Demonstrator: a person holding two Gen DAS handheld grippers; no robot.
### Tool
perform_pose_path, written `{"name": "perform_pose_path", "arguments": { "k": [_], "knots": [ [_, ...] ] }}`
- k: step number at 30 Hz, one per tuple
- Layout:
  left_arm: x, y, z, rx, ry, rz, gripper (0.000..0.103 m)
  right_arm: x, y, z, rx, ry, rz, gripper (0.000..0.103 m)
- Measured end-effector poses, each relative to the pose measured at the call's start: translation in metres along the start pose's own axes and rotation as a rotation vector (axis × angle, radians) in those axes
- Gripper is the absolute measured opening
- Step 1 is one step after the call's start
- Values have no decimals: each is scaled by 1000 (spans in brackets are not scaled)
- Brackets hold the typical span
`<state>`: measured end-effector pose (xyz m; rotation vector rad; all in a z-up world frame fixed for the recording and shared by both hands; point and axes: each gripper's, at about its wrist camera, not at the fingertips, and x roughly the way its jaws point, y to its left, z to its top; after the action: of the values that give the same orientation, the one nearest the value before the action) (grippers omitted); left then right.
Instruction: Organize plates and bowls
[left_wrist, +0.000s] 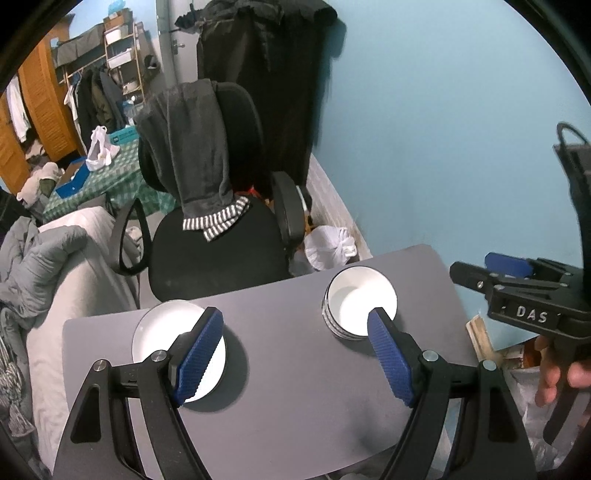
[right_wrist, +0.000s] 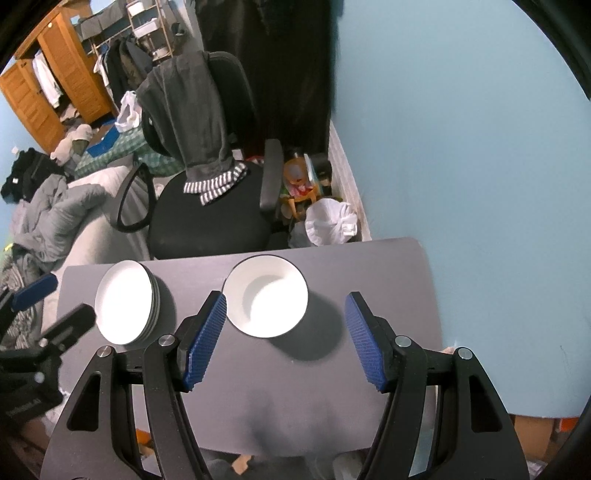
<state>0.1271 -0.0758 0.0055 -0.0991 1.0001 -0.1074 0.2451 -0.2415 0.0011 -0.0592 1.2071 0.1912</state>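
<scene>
A stack of white plates (left_wrist: 162, 332) sits on the left part of the grey table (left_wrist: 295, 387). A stack of white bowls with striped sides (left_wrist: 354, 299) stands at the table's far right. My left gripper (left_wrist: 295, 321) hangs above the table between the two stacks, open and holding nothing. In the right wrist view the plates (right_wrist: 123, 299) are at the left and the top bowl (right_wrist: 266, 295) is in the middle. My right gripper (right_wrist: 284, 302) hovers open over the near side of the bowl, apart from it. A hand holds the right gripper (left_wrist: 476, 264) at the right edge.
A black office chair (left_wrist: 221, 240) draped with a grey garment stands just beyond the table's far edge. A white-bagged bin (left_wrist: 328, 247) sits by the blue wall (left_wrist: 443, 147). A bed with a grey duvet (left_wrist: 48, 266) lies to the left. The left gripper (right_wrist: 55, 304) shows beside the plates.
</scene>
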Motion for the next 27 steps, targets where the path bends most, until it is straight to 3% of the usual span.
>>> {"name": "perform_pose_path", "arguments": {
  "k": [9,19,23,27],
  "knots": [
    [5,4,0,-10,35,-27,82,-5,-5,-6,-5,8,-23,66],
    [29,9,7,-27,64,-68,82,12,-28,-7,-1,23,18,66],
    [48,9,6,-13,67,-53,82,23,-29,-11,-97,-62,-19,66],
    [67,10,5,-21,58,-43,82,50,-34,-9,-153,4,-12,66]
  ]
}}
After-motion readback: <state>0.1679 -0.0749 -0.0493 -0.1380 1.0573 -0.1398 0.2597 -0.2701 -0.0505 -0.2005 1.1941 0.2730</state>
